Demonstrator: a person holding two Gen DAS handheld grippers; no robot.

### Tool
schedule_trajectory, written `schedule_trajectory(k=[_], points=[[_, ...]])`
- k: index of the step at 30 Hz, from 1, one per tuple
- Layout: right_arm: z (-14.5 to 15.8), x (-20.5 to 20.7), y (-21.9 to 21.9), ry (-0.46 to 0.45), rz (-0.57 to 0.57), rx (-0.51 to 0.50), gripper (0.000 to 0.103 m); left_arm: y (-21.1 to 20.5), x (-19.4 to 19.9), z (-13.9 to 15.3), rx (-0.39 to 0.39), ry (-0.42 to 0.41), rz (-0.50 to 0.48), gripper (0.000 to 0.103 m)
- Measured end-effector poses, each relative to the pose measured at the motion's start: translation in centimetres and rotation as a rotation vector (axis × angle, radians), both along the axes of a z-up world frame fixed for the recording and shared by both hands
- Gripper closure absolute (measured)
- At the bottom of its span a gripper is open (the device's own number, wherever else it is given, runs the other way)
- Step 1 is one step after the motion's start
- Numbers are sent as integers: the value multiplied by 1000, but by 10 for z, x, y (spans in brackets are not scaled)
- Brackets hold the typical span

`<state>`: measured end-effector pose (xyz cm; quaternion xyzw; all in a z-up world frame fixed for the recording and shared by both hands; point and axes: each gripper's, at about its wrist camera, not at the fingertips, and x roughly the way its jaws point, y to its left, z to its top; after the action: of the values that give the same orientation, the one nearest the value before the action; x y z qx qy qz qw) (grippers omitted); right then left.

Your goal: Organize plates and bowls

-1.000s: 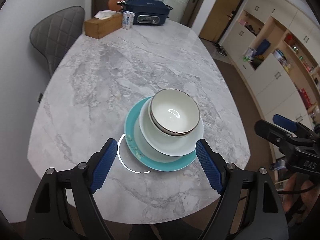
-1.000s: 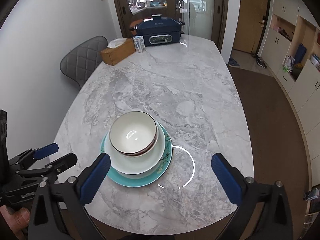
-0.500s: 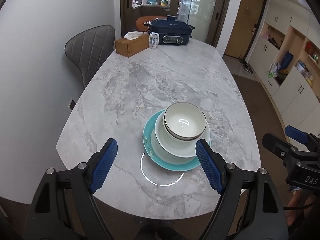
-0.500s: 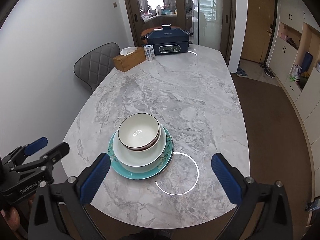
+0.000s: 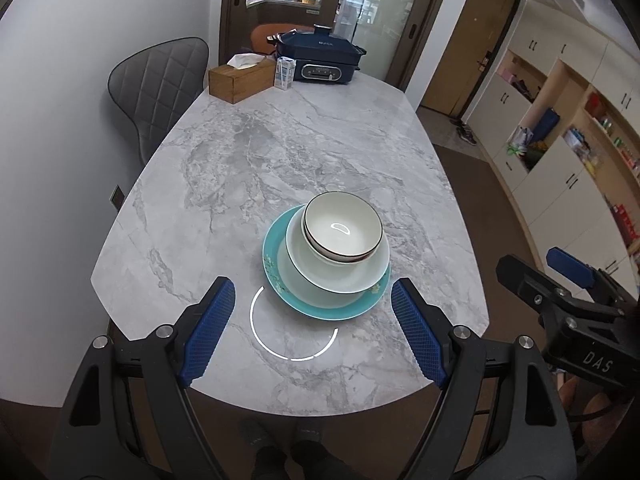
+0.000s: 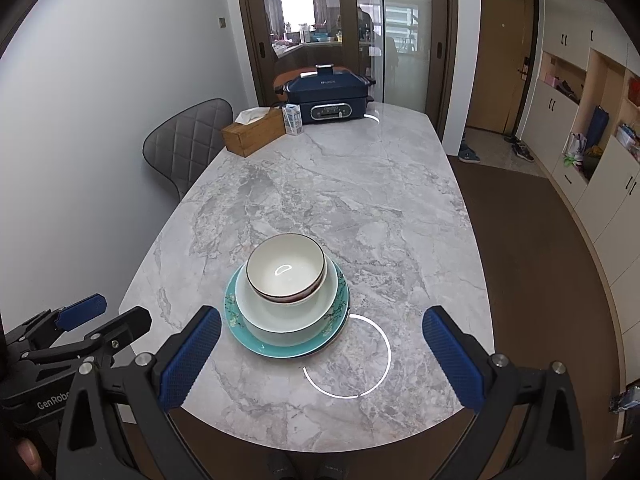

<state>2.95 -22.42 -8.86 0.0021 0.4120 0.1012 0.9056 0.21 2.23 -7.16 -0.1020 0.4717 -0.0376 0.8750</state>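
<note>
We have drawn both the left gripper [image 5: 312,334] and right gripper [image 6: 320,364] back and up, jaws wide and empty, leaving the bowls [image 5: 342,233] nested on the teal plate [image 5: 280,280] near the table [image 5: 248,168] edge, apparently finished.

Both wrist cameras look steeply down from above the near end of the marble table [image 5: 248,168], facing its far end at twelve o'clock. They share the stacked dishes [image 5: 332,264]: the left view from seven o'clock, the right from five.
</note>
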Motion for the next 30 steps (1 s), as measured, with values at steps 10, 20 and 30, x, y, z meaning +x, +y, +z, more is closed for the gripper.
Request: schedule_trajectory(k=[10, 20, 30], points=[[40, -31, 18, -64, -12, -36, 0, 19, -13, 37, 14, -28, 56, 23], [57, -46, 21, -93, -29, -22, 0, 2, -24, 56, 44, -68, -51, 23], [57, -47, 12, -101, -67, -47, 0, 10, -24, 57, 21, -28, -9, 23]])
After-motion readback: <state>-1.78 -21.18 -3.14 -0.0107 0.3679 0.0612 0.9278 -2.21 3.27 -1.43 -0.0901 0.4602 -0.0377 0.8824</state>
